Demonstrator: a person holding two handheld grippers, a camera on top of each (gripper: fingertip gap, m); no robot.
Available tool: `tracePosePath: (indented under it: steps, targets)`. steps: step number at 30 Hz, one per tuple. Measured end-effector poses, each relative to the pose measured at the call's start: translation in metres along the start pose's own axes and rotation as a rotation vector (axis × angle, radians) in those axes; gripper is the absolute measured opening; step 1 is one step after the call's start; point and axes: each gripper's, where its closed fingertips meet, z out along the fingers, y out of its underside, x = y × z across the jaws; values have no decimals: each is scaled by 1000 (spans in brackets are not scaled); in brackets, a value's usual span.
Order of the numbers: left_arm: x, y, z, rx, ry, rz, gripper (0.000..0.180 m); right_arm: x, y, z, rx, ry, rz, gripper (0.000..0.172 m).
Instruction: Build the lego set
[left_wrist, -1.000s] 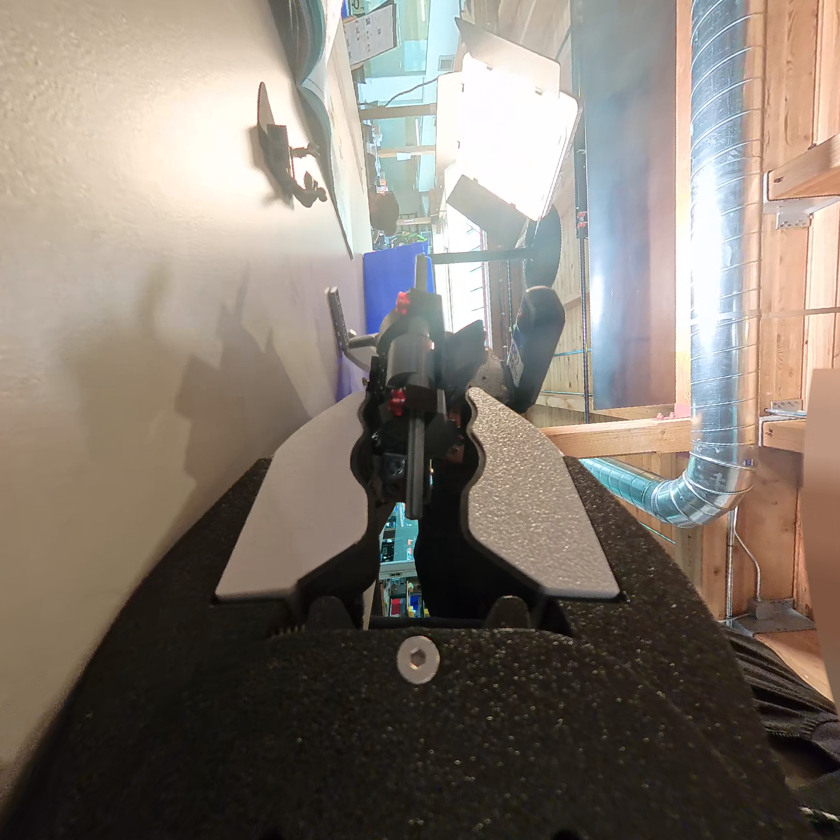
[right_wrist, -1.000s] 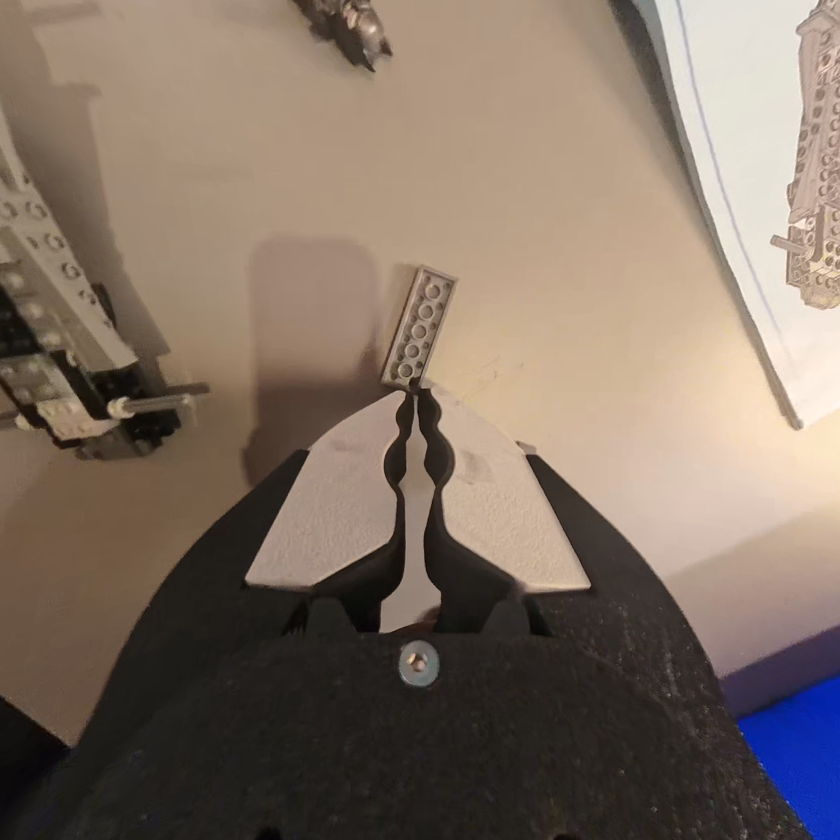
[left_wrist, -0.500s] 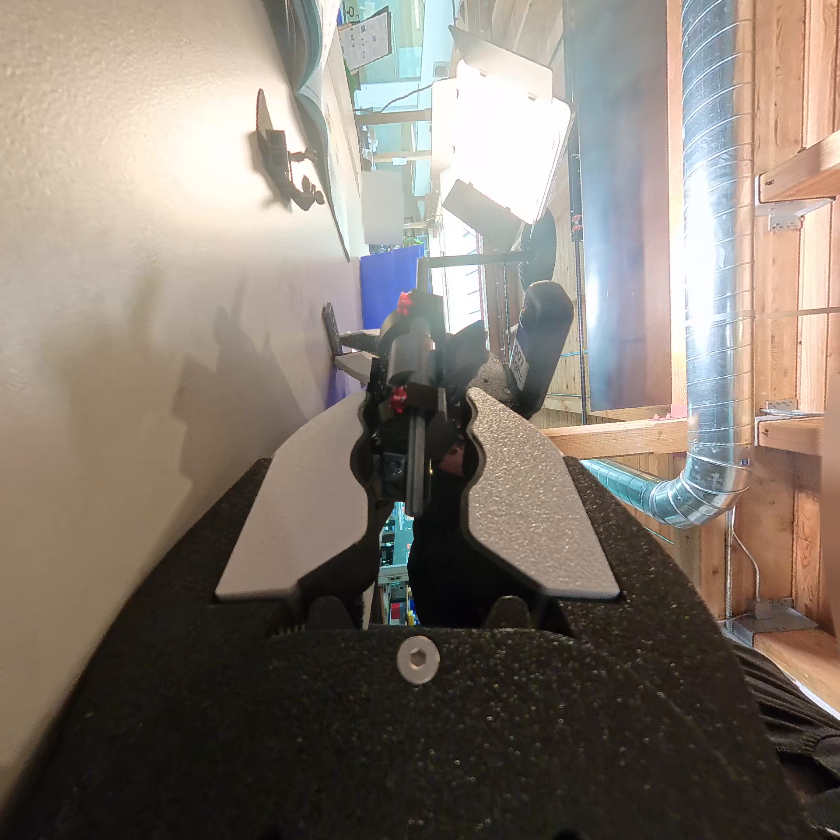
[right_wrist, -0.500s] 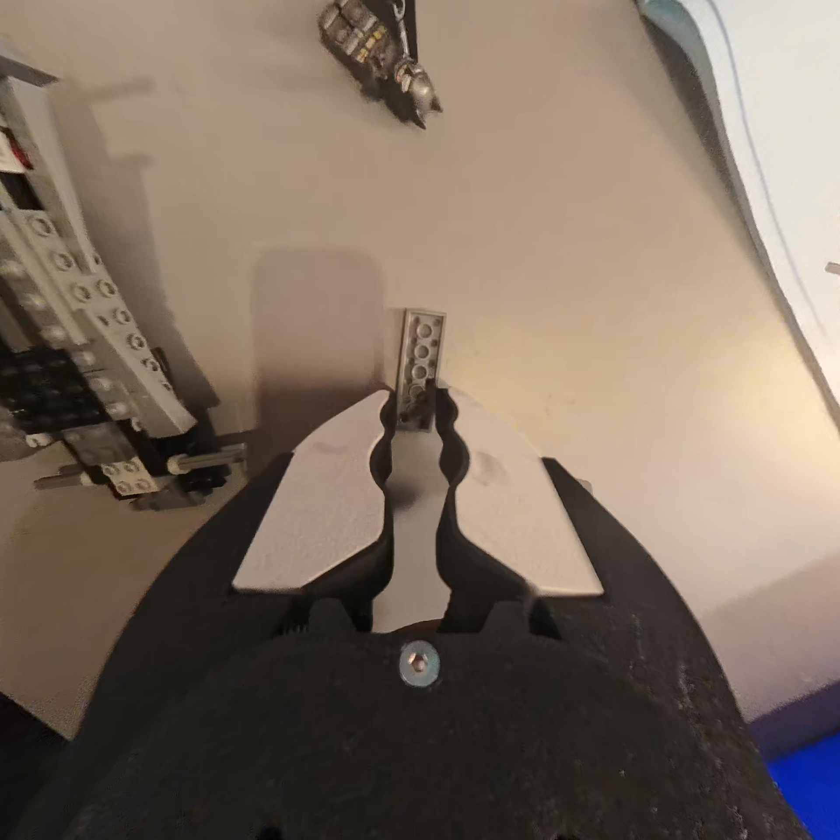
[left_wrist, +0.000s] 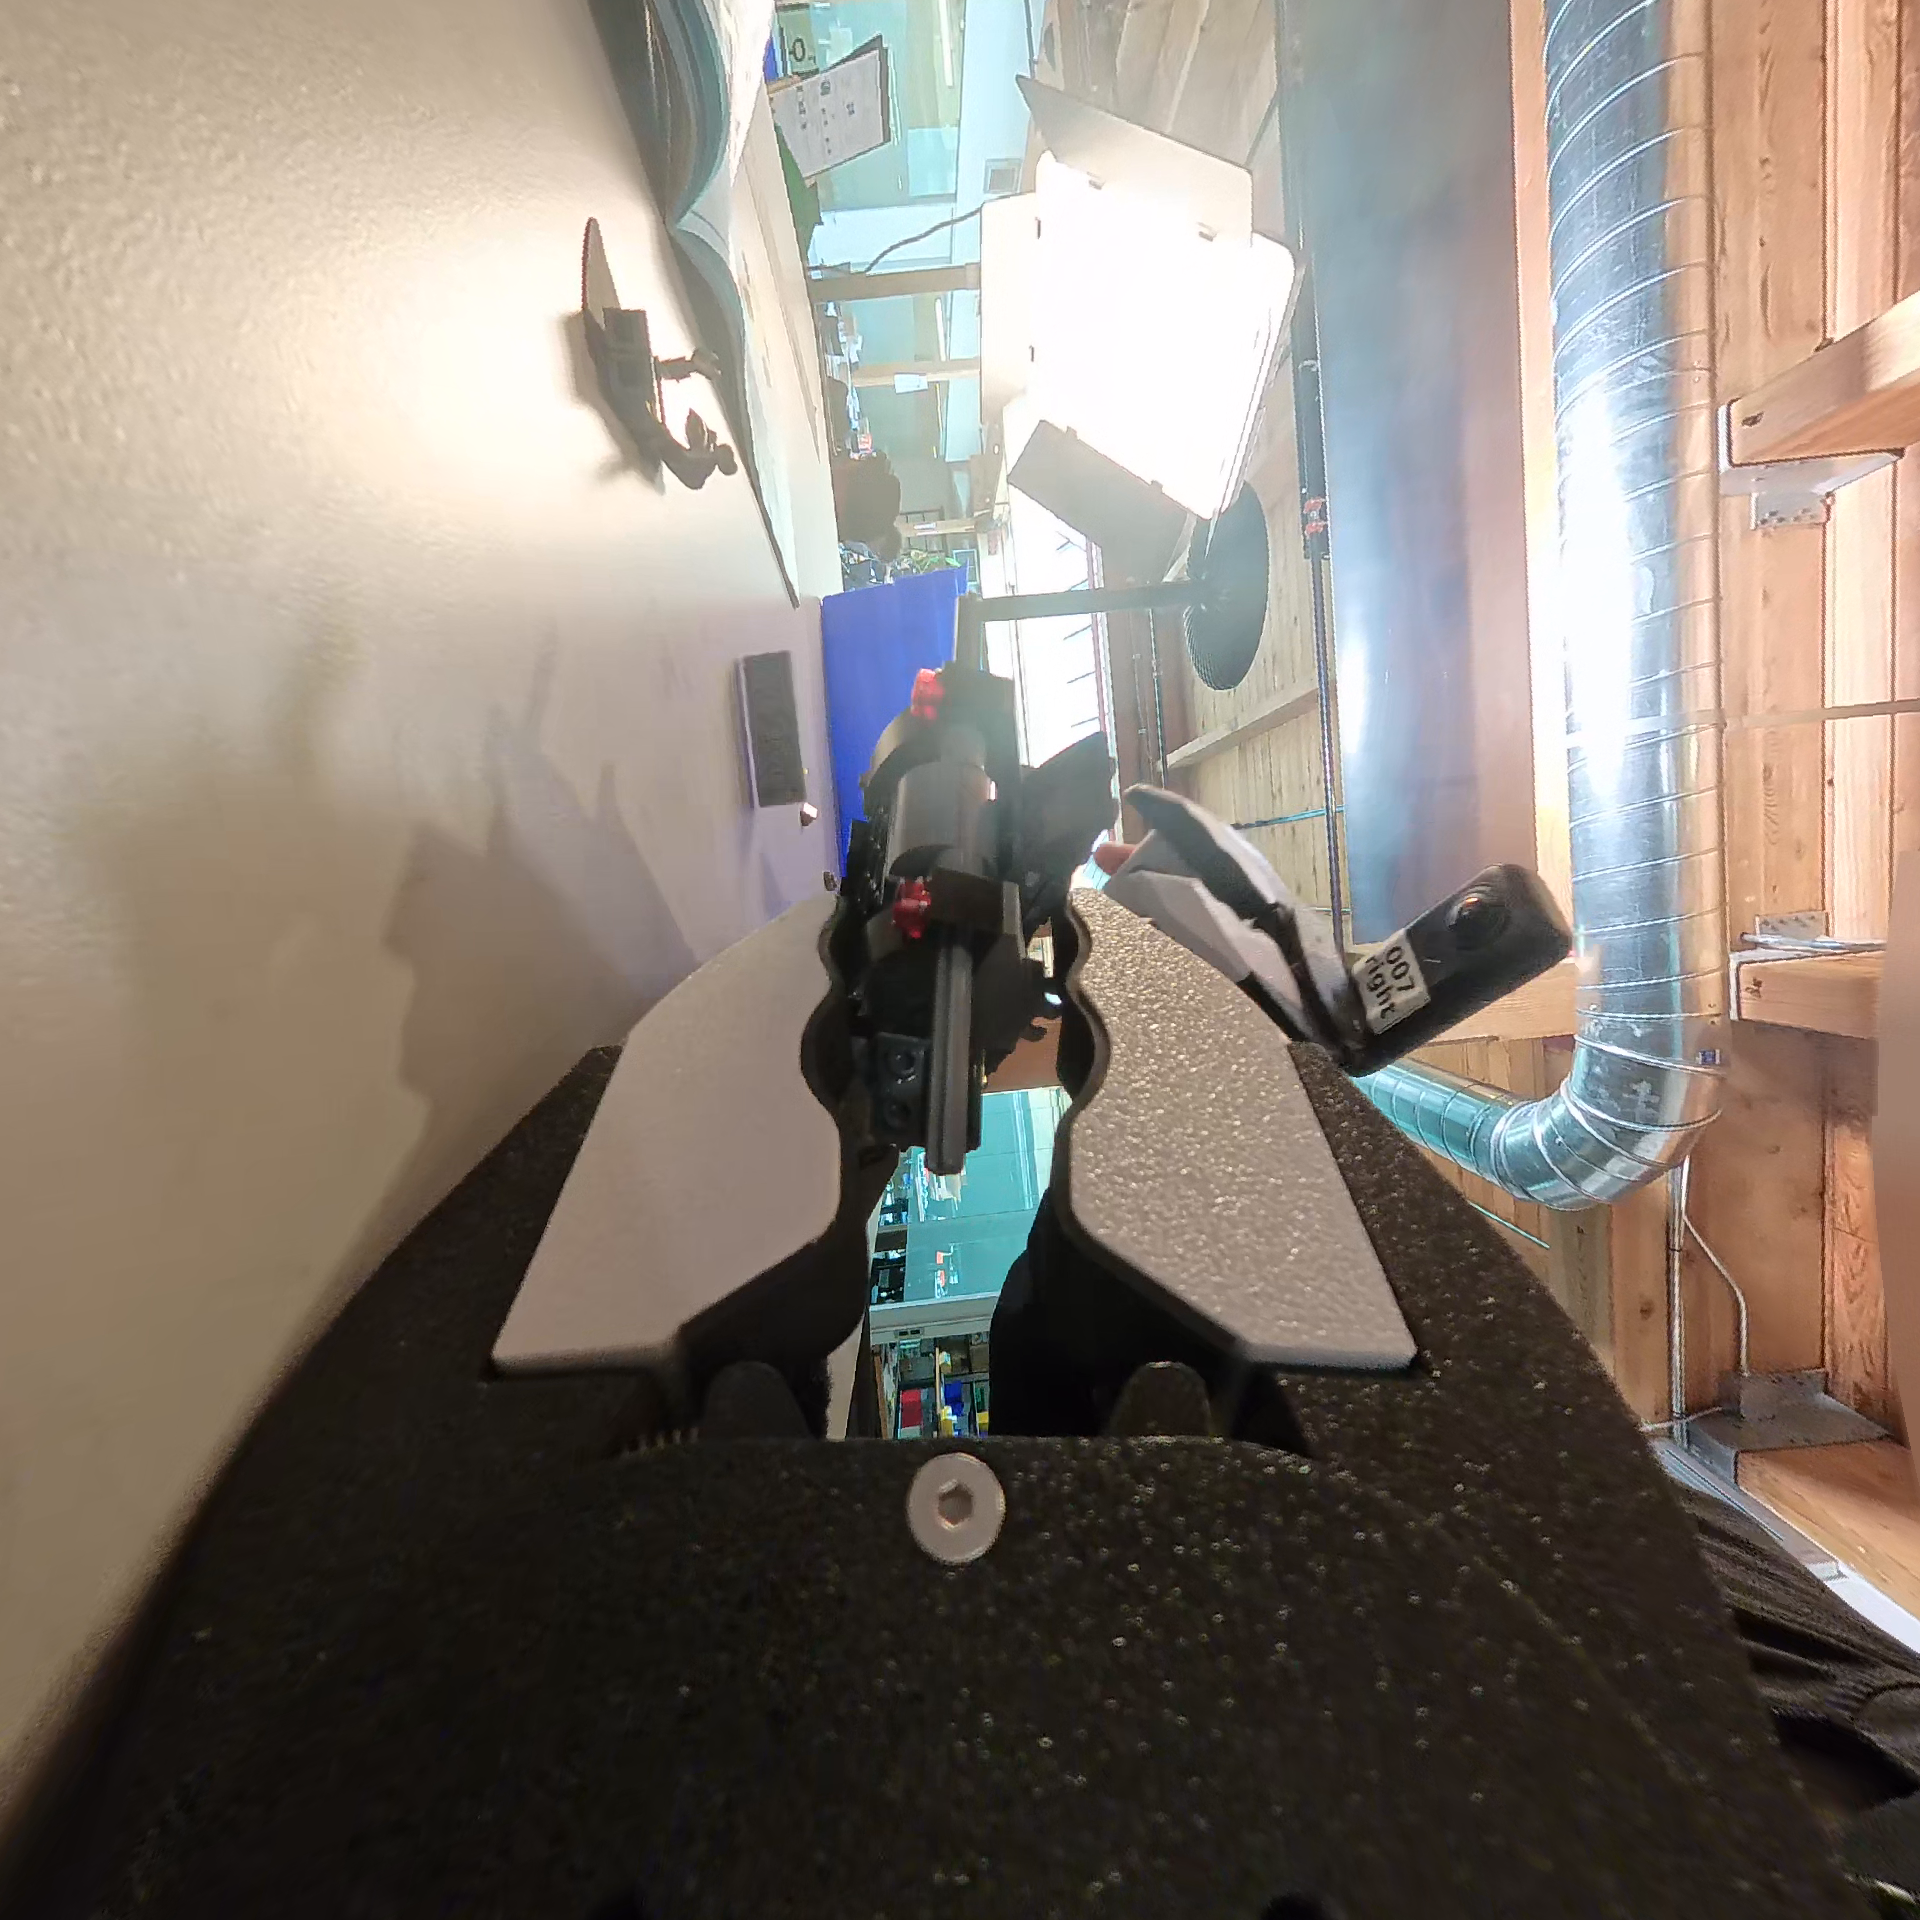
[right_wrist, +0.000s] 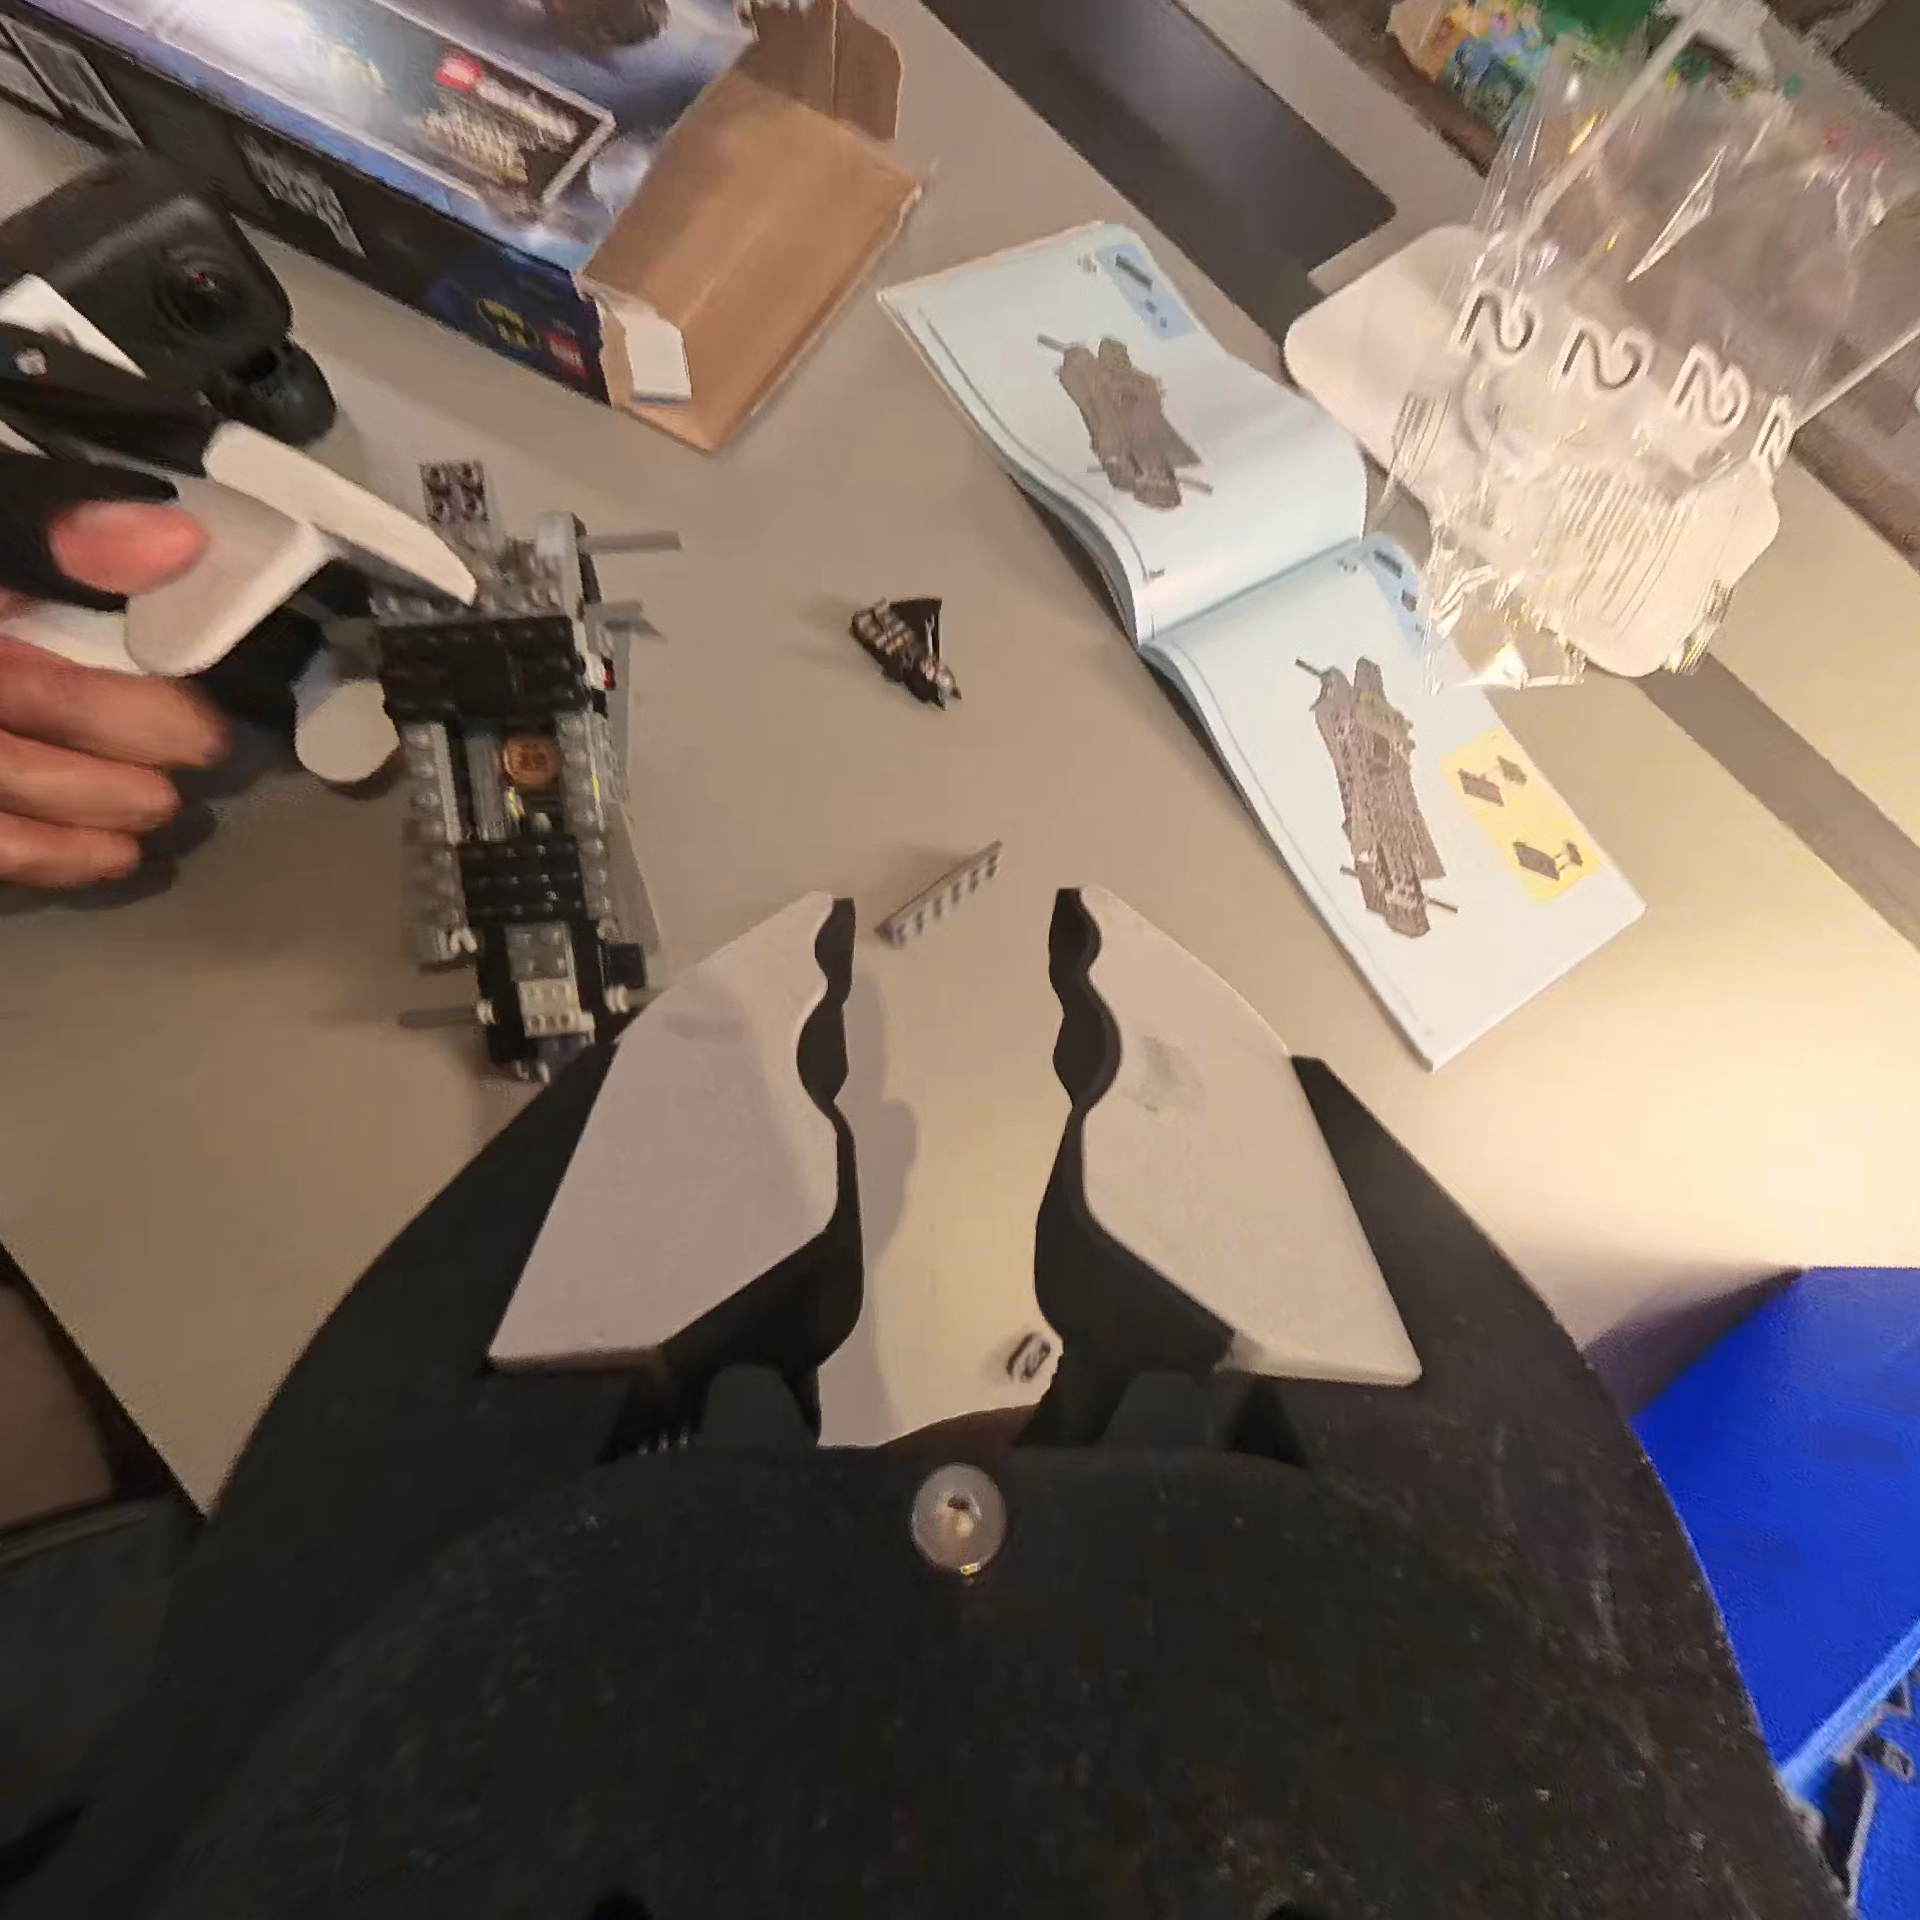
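Observation:
My left gripper is shut on a black and grey brick model with red bits and holds it just off the pale table. In the right wrist view the same gripper clamps the long model across its middle, with a person's hand behind it. My right gripper is open and empty above the table. A thin grey studded plate lies loose on the table just beyond its fingertips, touching neither pad. It also shows in the left wrist view.
A small black brick piece lies past the plate. An open instruction booklet lies to the right, a clear plastic bag hangs above it, a cardboard set box sits at the back left, and a blue bin stands at the right. The grippers' ends are close to 15 centimetres from one another.
My right gripper was shut on the end of the grey plate, then opened, let it go and drew back up; the plate now lies on the table. My left grasp is unchanged.

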Motion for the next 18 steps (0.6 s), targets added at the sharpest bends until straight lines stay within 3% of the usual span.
tracePosePath:
  steps: [4,7,15,18]
  targets:
    - [-1,0,0,1,-3,-1,36,1,48,24,-167,3,102,35]
    - [-1,-1,1,1,-6,-1,36,-4,66,52,-233,-9,206,36]
    - [-1,-2,-1,18,-11,5,36,-3,71,105,-356,59,269,49]
    - [-1,-3,-2,27,-11,8,36,-3,68,112,-362,55,248,36]
